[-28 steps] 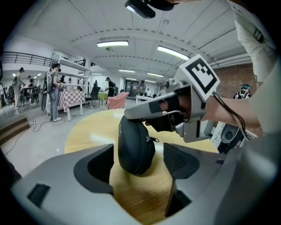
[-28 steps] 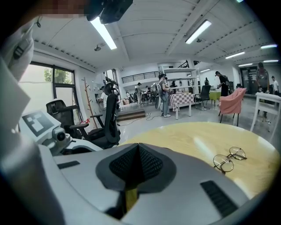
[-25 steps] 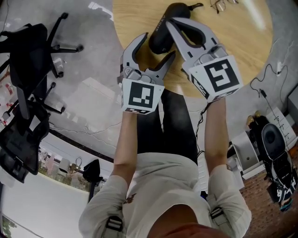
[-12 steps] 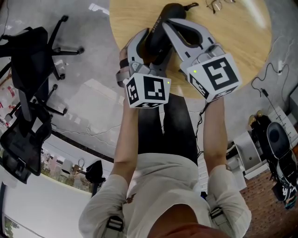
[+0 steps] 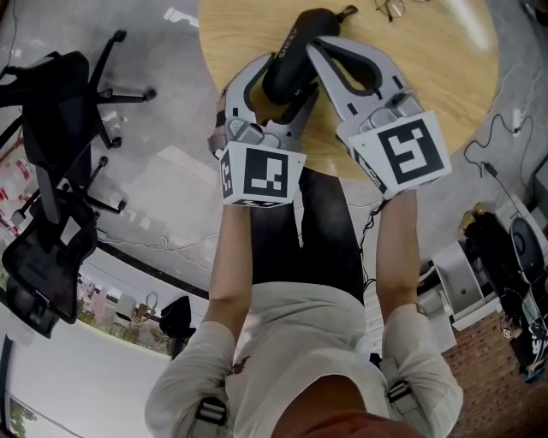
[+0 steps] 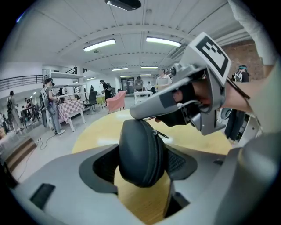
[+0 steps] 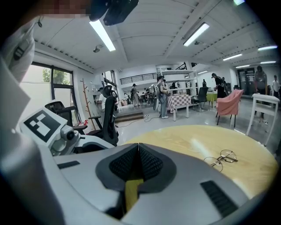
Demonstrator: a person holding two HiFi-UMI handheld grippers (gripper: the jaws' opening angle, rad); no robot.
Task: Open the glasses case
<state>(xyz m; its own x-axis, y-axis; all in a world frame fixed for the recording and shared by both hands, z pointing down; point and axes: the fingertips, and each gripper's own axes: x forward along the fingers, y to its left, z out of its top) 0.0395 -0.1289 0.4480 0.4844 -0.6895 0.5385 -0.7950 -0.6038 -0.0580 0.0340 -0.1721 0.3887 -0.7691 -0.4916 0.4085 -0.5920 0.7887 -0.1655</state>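
Observation:
The black glasses case (image 5: 295,51) lies zipped on the round wooden table (image 5: 445,60), its near end toward me. My left gripper (image 5: 284,83) straddles that near end. In the left gripper view the case (image 6: 141,149) fills the gap, the jaws are closing, and both pads touch its sides. My right gripper (image 5: 313,41) is shut, nothing showing between its jaws (image 7: 138,154). Its finger rests across the top of the case, seen in the left gripper view as the right gripper (image 6: 136,112). A zipper pull (image 6: 160,134) shows on the case's seam.
A pair of wire-framed glasses (image 5: 390,8) lies at the table's far side, also seen as glasses (image 7: 221,158) in the right gripper view. A black office chair (image 5: 51,103) stands on the floor to the left. Equipment and cables sit right of the table.
My left gripper has slid forward around the case's near end, rolled and settled flat again, and its jaws have narrowed onto the case. The right gripper has stayed put.

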